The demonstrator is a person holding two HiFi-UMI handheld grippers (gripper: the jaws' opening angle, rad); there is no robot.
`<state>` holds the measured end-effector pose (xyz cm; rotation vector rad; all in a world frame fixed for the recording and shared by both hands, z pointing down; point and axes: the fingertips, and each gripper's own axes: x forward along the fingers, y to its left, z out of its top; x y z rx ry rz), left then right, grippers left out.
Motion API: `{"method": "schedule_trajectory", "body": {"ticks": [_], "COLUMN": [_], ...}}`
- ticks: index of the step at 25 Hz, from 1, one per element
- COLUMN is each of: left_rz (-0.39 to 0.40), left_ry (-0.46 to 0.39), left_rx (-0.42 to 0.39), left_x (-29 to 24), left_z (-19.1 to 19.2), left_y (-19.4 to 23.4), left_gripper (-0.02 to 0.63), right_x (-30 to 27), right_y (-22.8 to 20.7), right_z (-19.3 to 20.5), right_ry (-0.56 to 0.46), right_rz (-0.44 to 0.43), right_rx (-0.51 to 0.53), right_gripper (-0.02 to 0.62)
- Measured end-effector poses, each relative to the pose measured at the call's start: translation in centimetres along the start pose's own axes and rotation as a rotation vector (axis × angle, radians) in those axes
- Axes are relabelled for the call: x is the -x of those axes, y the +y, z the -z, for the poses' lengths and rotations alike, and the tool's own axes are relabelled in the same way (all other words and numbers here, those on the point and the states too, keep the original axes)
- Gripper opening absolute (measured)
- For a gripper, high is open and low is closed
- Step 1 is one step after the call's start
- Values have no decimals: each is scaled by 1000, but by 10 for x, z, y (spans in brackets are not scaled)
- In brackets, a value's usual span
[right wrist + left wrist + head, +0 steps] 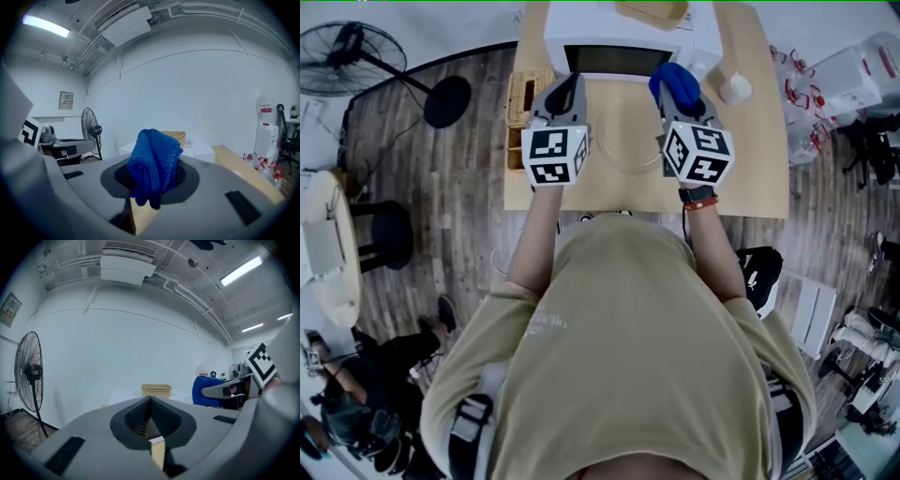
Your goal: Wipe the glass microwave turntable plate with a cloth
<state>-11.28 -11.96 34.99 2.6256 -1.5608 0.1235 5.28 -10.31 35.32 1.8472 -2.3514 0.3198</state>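
Right hand-held gripper [154,182] clamps a bunched blue knitted cloth [153,157]; left hand-held gripper [149,414] is closed, empty.

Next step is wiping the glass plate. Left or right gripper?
Right. The right gripper clamps the blue cloth and hangs beside the glass plate on the table. The left gripper is shut on nothing; it could steady the plate.

Grey-brown wood-plank floor [459,216]. Plain white walls [117,348], white boxy ceiling air-conditioner [127,266] amid exposed pipes. Lit fluorescent strip lights [241,270] overhead. Black pedestal fan [352,56] on round base, far left (upright, well apart from light wooden rectangular table [759,141]). Round white side table [328,253] beside black round stool [389,234], left edge of head view.
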Motion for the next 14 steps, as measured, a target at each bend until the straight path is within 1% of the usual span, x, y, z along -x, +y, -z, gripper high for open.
{"method": "schedule_trajectory", "body": {"ticks": [2, 4, 9, 14], "left_rz": [10, 15, 22, 28], "left_ry": [-9, -10, -21, 1], "left_rx": [7, 14, 54, 62], "left_x": [0, 2, 3, 8], "left_z": [-1, 1, 2, 11], "left_y": [-2, -3, -5, -1], "left_gripper": [17, 17, 18, 18], "right_x": [0, 2, 6, 7], "right_y": [-1, -2, -3, 3], "right_z": [0, 1, 1, 3], "right_ry": [22, 35, 43, 59], "right_rz": [6, 12, 7, -14], "right_rx": [-5, 11, 44, 57], "right_gripper": [116, 115, 115, 115]}}
